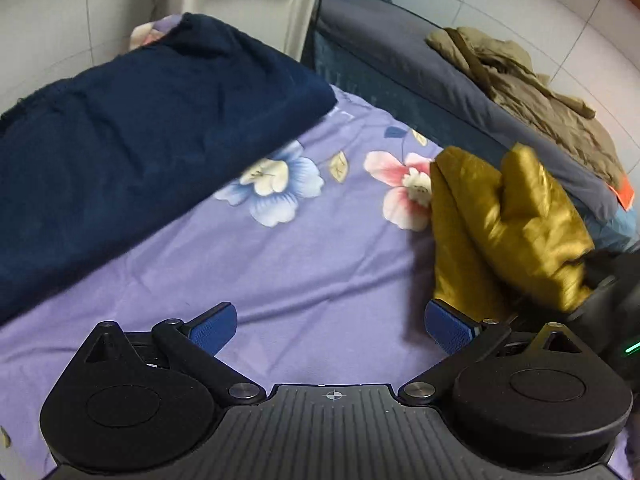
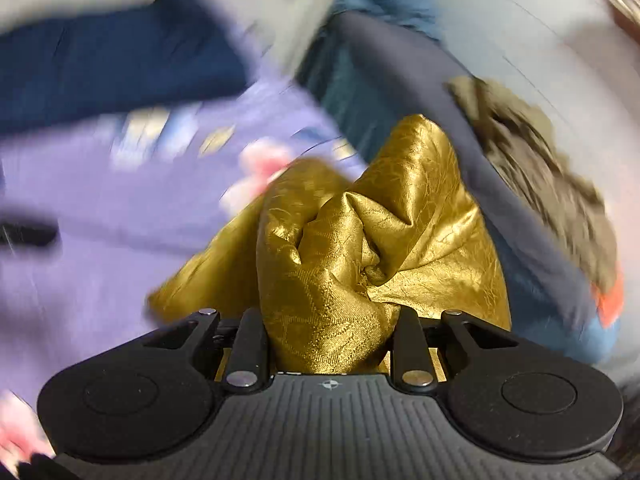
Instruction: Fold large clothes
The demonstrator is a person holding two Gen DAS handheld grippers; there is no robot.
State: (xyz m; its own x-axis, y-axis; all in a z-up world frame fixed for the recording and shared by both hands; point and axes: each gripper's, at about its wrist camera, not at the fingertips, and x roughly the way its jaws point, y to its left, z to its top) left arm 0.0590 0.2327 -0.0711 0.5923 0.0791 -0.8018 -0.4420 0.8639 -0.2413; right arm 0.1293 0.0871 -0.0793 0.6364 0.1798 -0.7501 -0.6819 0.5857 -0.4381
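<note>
Right tool (image 2: 330, 320): clamped on a bunched fold of the gold garment (image 2: 360, 248), its fingers hidden in the cloth.
Left tool (image 1: 328, 330): jaws spread wide, nothing between them, over bare floral bedsheet (image 1: 280, 264).
Gold garment: gathered in a crumpled bundle near the bed's right edge; long axis cannot be told.
Navy garment (image 1: 140, 128): a long fold lying diagonally toward the bed's far left corner.
Olive jacket (image 1: 532, 92): heaped on the neighbouring grey bed (image 1: 384, 44).
</note>
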